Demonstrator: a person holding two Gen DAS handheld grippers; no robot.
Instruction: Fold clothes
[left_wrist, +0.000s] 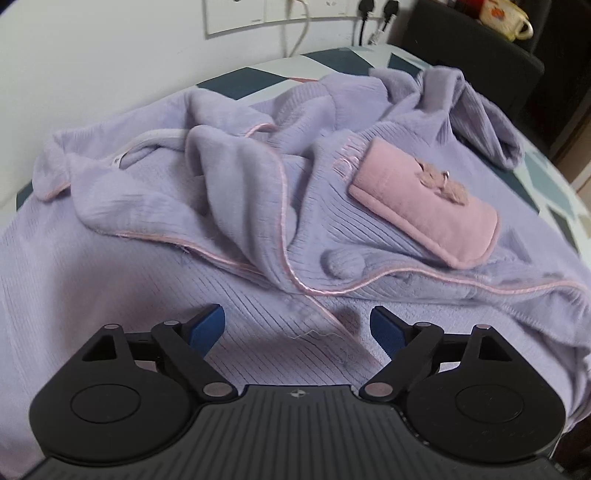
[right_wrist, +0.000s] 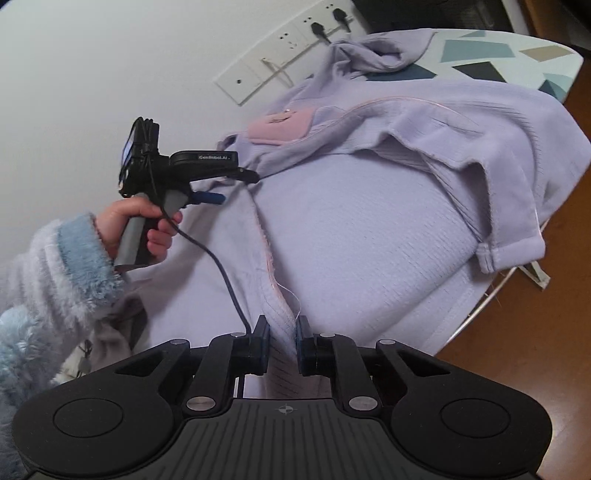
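A lilac fleece garment (left_wrist: 147, 229) with pink piping and a pink pocket (left_wrist: 424, 199) lies rumpled across the table. It also shows in the right wrist view (right_wrist: 369, 221), with the pocket (right_wrist: 280, 127) at the far end. My left gripper (left_wrist: 297, 326) is open and empty, hovering just above the near flat part of the garment; it also shows from the side in the right wrist view (right_wrist: 218, 190). My right gripper (right_wrist: 282, 345) is shut on the garment's piped front edge (right_wrist: 267, 258) at its near end.
The table (right_wrist: 517, 51) has a patterned cover and a curved edge; wooden floor (right_wrist: 535, 332) lies beyond on the right. A wall with sockets and plugs (left_wrist: 369, 11) is behind. A dark cabinet (left_wrist: 480, 48) stands at back right.
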